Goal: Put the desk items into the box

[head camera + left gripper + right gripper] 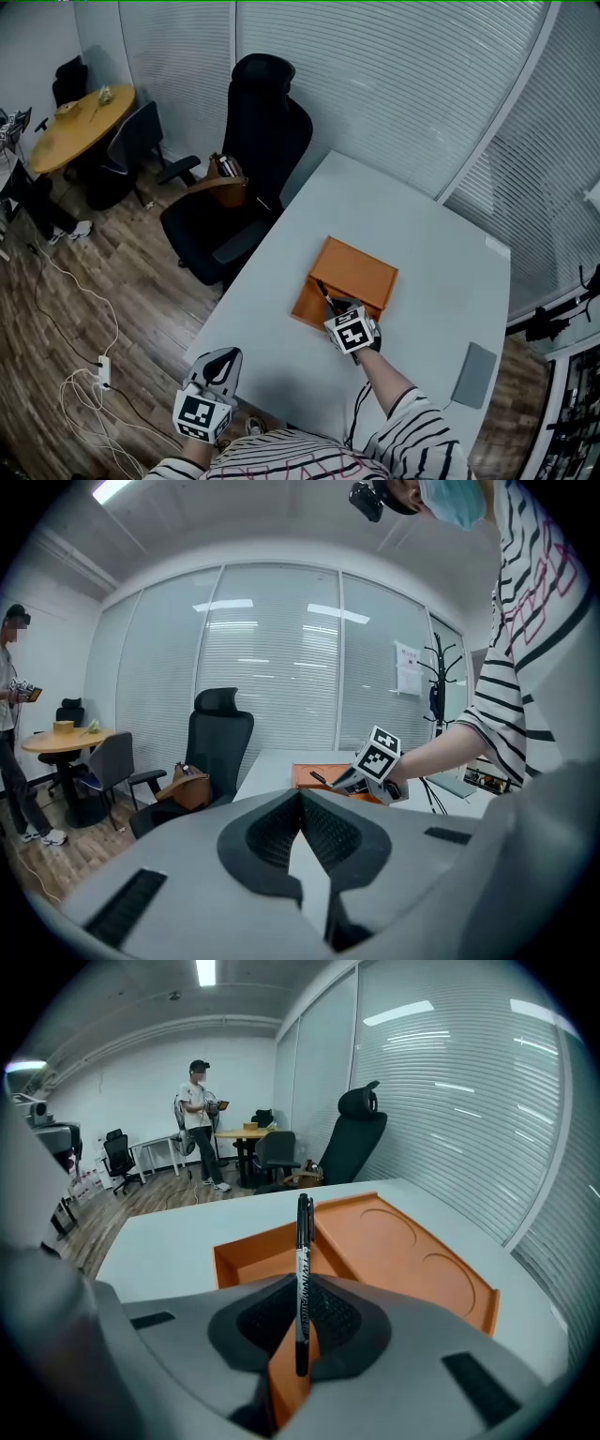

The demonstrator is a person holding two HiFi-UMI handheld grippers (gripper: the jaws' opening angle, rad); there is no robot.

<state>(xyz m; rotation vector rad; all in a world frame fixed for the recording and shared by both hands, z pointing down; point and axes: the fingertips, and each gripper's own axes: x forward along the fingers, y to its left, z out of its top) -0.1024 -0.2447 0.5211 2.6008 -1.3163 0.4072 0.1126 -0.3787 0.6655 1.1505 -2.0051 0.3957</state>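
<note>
An open orange box (pixel 354 270) lies on the white desk (pixel 422 234), its lid laid flat on the far side. My right gripper (pixel 329 303) hovers at the box's near left corner, shut on a black marker pen (pixel 323 294). In the right gripper view the pen (pixel 303 1269) stands upright between the jaws, with the orange box (pixel 412 1255) just beyond and below. My left gripper (pixel 221 364) hangs low at the desk's near left edge, shut and holding nothing. The left gripper view shows its own jaws (pixel 300 847) together, and the right gripper (pixel 354 778) over the box (pixel 314 772).
A flat grey pad (pixel 474 373) lies at the desk's near right. A black office chair (pixel 251 159) with a brown bag (pixel 225 180) stands left of the desk. Cables (pixel 89 380) run over the wooden floor. A person (pixel 199 1101) stands far off by a round table (pixel 80 127).
</note>
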